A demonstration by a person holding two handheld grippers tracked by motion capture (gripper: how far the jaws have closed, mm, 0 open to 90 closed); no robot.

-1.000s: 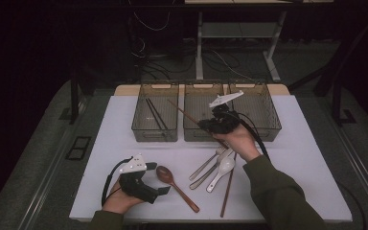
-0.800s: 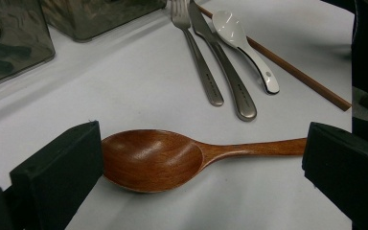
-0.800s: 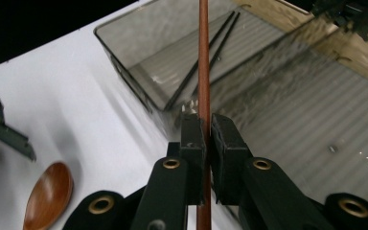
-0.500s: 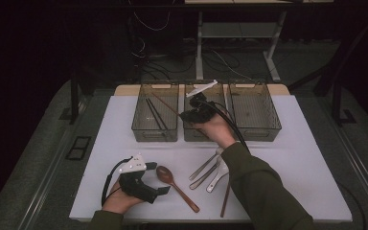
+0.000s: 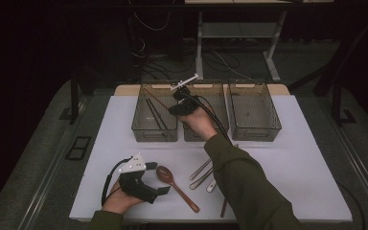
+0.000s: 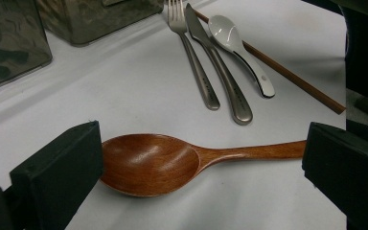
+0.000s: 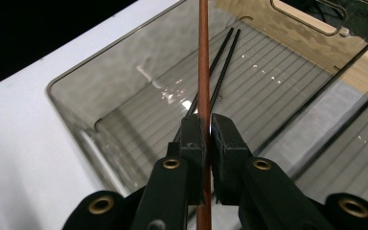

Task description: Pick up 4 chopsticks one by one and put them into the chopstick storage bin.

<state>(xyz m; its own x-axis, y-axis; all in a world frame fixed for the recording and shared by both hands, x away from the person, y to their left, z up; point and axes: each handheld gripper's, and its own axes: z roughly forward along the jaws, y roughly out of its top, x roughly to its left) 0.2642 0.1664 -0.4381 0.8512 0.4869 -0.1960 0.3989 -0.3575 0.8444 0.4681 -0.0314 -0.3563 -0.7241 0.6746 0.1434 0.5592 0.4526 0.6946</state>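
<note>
My right gripper is shut on a brown wooden chopstick and holds it over the left clear bin. Two black chopsticks lie in that bin. Near the table's front edge my left gripper rests open. A wooden spoon lies between its jaws, its bowl close to the left jaw; no pad presses on it.
A middle bin and a right bin stand beside the left one. A fork, a knife, a white spoon and a second brown chopstick lie on the white table.
My right hand has carried the brown chopstick leftward, from above the middle bin to above the left bin. The left gripper and the wooden spoon have stayed put.
</note>
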